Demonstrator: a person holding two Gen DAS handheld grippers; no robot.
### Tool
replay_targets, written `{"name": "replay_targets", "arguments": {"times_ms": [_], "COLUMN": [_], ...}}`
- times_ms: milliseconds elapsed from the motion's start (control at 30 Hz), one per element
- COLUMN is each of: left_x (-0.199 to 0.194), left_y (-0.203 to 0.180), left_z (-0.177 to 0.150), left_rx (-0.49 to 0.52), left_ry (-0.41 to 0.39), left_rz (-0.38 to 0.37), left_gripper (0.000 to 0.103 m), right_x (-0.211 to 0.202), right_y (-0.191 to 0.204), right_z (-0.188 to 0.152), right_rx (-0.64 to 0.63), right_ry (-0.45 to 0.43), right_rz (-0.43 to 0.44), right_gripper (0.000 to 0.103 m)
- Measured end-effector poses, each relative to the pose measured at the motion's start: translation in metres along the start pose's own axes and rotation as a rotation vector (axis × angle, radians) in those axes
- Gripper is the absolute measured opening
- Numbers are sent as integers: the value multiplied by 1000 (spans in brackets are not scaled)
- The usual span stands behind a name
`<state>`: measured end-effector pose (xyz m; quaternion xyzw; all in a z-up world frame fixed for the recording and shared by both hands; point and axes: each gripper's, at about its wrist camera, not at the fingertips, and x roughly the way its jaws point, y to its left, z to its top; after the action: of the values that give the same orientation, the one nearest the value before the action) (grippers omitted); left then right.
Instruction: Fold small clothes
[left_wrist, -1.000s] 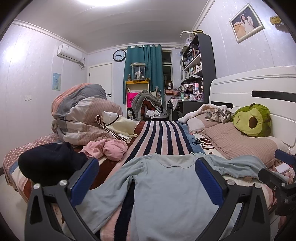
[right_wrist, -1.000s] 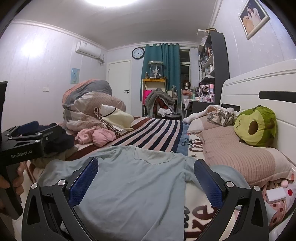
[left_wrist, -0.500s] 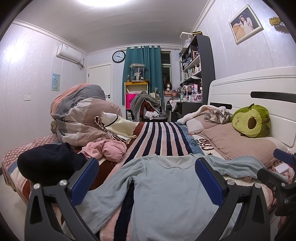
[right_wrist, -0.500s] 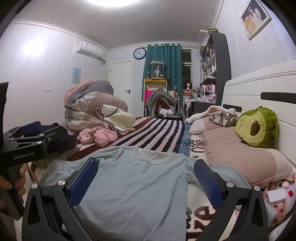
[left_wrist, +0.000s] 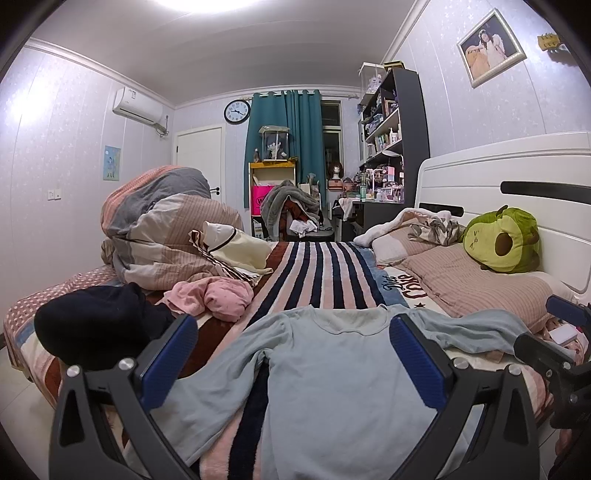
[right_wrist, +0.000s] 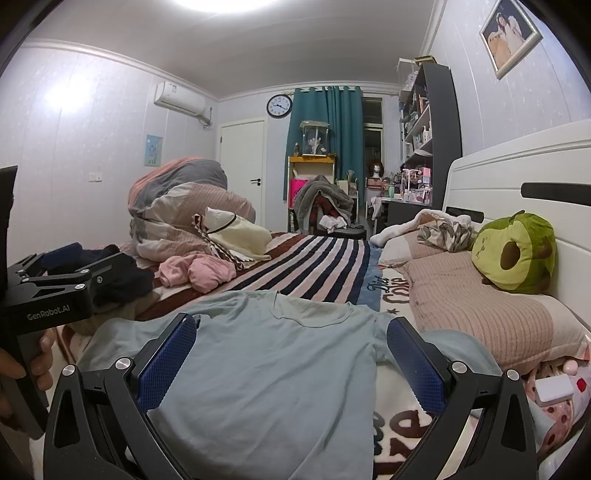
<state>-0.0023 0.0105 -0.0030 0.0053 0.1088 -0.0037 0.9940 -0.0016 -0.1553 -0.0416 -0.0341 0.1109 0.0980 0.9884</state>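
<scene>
Pale blue-grey cotton is what we have to fold: the long-sleeved top (left_wrist: 332, 384) lies spread face up on the striped bed blanket (left_wrist: 325, 273), neckline away from us, both sleeves out to the sides. Nothing is folded yet, as we judge it.

Starting at the left, the dark navy bundle of clothing (left_wrist: 92, 325) and the crumpled pink garment (left_wrist: 214, 295) sit just beside the left sleeve. If we sweep that sleeve inward carelessly, we could drag one of them along or trap it in the fold.

Our left gripper (left_wrist: 291, 362) hovers over the top's body with its jaws wide apart and nothing between them; the blue pads (left_wrist: 170, 358) frame the cloth without touching it. Coming down here, the jaws could pinch the plush blanket together with the thin cotton, and lifting would then pull the bedding up and wrinkle the top.

Our right gripper (right_wrist: 291, 362) is likewise spread open and empty, above the right half of the garment. It rides close to the other tool, so the two could knock together if both close toward the middle.

Furthest right, the sleeve runs up against the ribbed beige pillow (right_wrist: 487, 314) and looks partly tucked beneath it. A pull there might snag, stretching the sleeve or skewing the whole top off square.
</scene>
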Motion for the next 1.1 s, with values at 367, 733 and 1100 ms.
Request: {"name": "replay_targets", "arguments": {"times_ms": [367, 733, 1100], "left_x": [0, 5, 21], "left_y": [1, 5, 51], "left_z": [0, -5, -27], "left_rx": [2, -3, -34], "left_ry": [0, 15, 48], "left_rz": [1, -35, 9], "left_gripper": [102, 102, 102], "right_x": [0, 3, 23], "right_y": [0, 11, 21], "right_z": [0, -6, -9], "right_rx": [0, 12, 26], "right_ry": [1, 18, 95], "right_rz": [-1, -9, -1], "right_gripper": [102, 102, 102]}}
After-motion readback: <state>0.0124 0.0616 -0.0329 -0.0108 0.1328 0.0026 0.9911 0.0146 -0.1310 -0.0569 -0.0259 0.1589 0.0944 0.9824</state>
